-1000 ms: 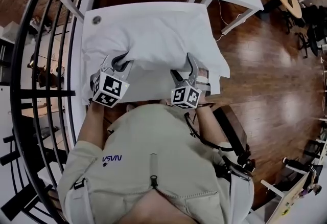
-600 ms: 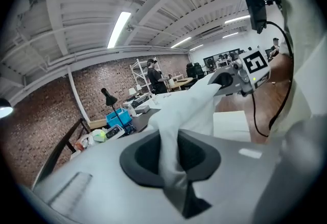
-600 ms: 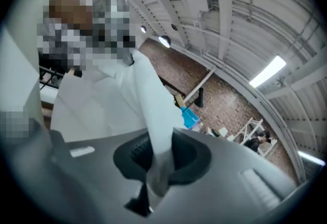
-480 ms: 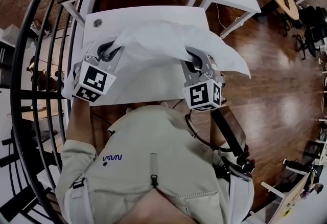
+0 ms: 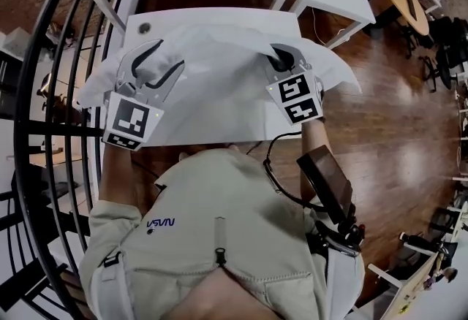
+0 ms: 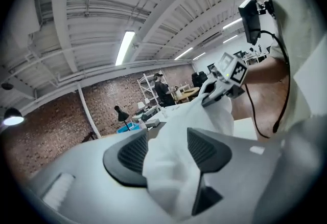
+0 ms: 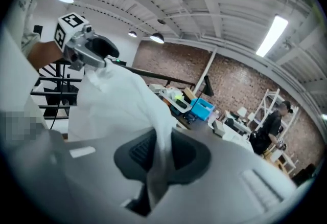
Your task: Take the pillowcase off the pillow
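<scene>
Head view has your white table [image 5: 212,132] as the biggest thing, a flat rectangular top. The pillowcase [image 5: 219,63] is lifted over it: soft, crumpled white cloth, long axis stretched left to right, spilling past both side edges. Your left gripper [image 5: 170,54] has just been opening; its jaws stand apart with a thick bunch of cloth loose between the ribbed dark pads [image 6: 135,151]. Your right gripper [image 5: 279,57] has just closed and pinches a thin fold. Your beige shirt [image 5: 219,216] reads NASA, upside down to the camera.
</scene>
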The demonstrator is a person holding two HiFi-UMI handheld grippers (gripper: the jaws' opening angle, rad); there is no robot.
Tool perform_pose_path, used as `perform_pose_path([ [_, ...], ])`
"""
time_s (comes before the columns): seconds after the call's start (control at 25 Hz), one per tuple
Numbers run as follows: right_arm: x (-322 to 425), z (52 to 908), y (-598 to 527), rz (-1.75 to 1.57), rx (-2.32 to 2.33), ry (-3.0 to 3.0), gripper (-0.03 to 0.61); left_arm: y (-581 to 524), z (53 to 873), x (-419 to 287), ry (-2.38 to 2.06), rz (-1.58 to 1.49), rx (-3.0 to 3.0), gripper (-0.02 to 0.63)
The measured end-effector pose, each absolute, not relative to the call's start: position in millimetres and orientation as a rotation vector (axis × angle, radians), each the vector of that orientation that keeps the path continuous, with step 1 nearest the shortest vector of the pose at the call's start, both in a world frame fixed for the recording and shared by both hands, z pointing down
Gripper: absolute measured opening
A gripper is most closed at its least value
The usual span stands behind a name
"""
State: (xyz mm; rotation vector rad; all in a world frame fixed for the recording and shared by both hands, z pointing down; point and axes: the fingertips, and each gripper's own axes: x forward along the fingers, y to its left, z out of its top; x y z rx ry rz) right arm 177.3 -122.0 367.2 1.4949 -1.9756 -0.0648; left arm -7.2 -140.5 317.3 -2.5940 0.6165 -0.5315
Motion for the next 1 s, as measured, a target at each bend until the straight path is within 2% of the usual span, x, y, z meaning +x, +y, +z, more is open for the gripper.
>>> perform_pose_path([
  [0.12,182.9,368.5,-134.9,-0.067,1.504,-1.97,0.031,-109.1,329.8,-14.4,0.642,-0.523,-2.623,0.278],
  [0.24,184.7,367.0,-141.0,-0.107,1.493,-1.99,0.031,-105.1,386.3,-19.1,0.707,-0.67,-2.633,0.358],
  [0.4,182.4,367.5,-141.4,-0.136,1.49,-2.018,0.031,-135.3,447.6,-19.5,0.818,-0.824,-2.531,0.367],
  [0.44,180.7,368.0,-140.2,-0.14,1.491,-2.019,0.032,-141.2,454.5,-19.3,0.841,-0.839,-2.481,0.341],
  [0.48,179.1,368.3,-139.2,-0.147,1.49,-2.018,0.032,-145.8,457.5,-19.0,0.864,-0.839,-2.435,0.289],
  [0.6,177.7,368.8,-138.6,-0.176,1.482,-2.023,0.043,-155.0,456.2,-15.8,0.897,-0.798,-2.393,0.03],
  [0.8,184.9,363.1,-128.5,-0.241,1.543,-2.035,0.125,-156.9,453.3,-11.6,0.901,-0.742,-2.475,0.011],
  [0.88,191.5,352.5,-116.0,-0.286,1.658,-2.025,0.245,-156.8,451.0,-11.3,0.918,-0.716,-2.506,0.01],
  [0.96,206.0,346.6,-94.0,-0.298,1.874,-1.954,0.297,-154.8,449.4,-12.0,0.927,-0.696,-2.529,0.01],
  [1.0,215.2,352.4,-80.7,-0.264,1.996,-1.894,0.304,-153.5,448.6,-12.7,0.931,-0.687,-2.538,0.01],
])
